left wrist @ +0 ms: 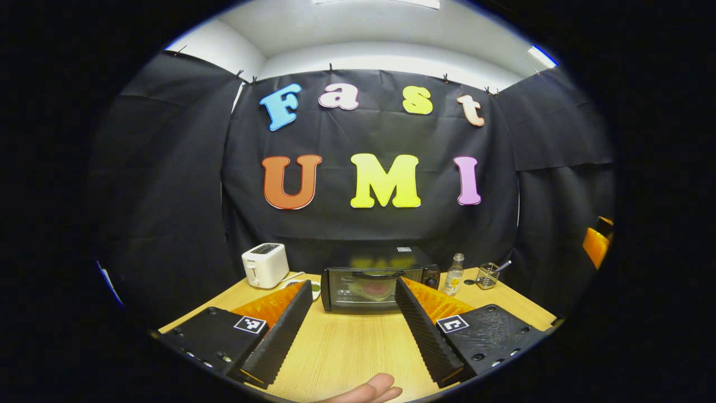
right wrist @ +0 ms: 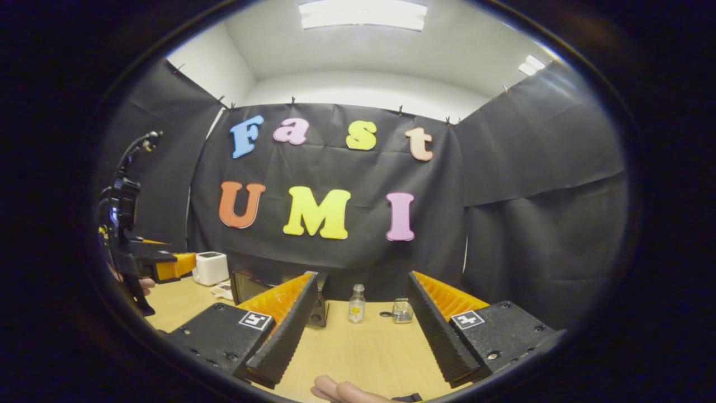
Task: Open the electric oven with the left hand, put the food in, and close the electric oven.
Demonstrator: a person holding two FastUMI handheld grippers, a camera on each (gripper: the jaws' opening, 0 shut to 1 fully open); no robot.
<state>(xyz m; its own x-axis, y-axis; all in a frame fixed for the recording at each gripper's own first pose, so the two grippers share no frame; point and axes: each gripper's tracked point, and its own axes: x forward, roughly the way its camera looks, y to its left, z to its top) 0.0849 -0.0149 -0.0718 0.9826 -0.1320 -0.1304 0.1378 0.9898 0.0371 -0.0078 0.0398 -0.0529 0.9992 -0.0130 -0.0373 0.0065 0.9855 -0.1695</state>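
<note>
Ahead, the closed oven (left wrist: 373, 285) sits beyond the open left tool (left wrist: 353, 296).

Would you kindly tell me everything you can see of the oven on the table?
The oven is a small black box with a glass door, a dark handle bar across the door's top and knobs on its right end. The door is shut; something reddish shows dimly behind the glass. It stands upright at the back of the wooden table, by the black cloth, between a toaster and a bottle. Neither claw touches it.

No readable text; the toaster (left wrist: 265, 265) and bottle (left wrist: 453, 275) labels are too small.
</note>
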